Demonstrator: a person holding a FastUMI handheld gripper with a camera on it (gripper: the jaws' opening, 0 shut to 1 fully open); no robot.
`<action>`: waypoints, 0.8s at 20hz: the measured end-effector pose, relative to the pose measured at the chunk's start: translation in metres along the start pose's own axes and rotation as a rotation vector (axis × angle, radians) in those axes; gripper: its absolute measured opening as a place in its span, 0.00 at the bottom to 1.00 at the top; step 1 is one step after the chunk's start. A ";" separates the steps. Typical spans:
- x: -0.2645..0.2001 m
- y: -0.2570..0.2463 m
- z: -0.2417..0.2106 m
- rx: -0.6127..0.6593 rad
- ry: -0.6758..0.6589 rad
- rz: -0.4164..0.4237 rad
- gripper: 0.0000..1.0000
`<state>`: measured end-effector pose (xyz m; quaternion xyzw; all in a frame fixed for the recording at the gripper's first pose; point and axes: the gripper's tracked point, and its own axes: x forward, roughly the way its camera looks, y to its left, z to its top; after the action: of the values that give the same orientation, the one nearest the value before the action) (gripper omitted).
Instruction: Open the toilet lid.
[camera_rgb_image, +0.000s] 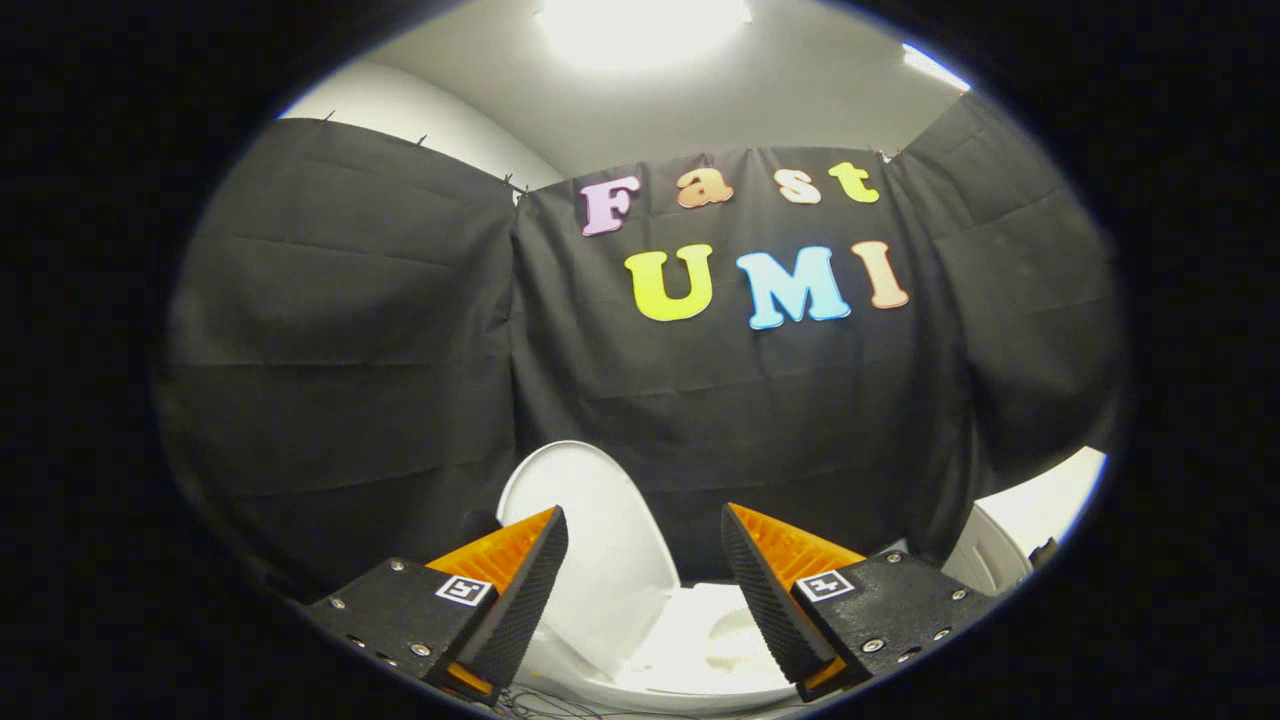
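Observation:
The white toilet lid (590, 520) stands raised, leaning back against the black cloth wall, just beyond my left finger. Below it the white seat and bowl (700, 640) lie between and under my fingers. My gripper (645, 525) is open, its two fingers (520, 580) spread wide apart with nothing held between them. The gripper hovers above the front of the toilet and touches neither lid nor seat.
Black cloth walls close the booth behind and on both sides of the toilet. A white object (1000, 560) with a curved edge stands beyond my right finger. A bright ceiling lamp (640, 25) shines overhead.

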<state>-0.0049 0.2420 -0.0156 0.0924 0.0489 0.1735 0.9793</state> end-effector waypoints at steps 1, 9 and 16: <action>-0.004 -0.014 0.001 -0.011 -0.006 -0.018 0.95; -0.034 -0.143 0.015 -0.052 -0.062 -0.174 0.95; -0.056 -0.224 0.033 -0.213 -0.070 -0.263 0.95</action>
<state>0.0206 0.0108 -0.0244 -0.0129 0.0080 0.0447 0.9989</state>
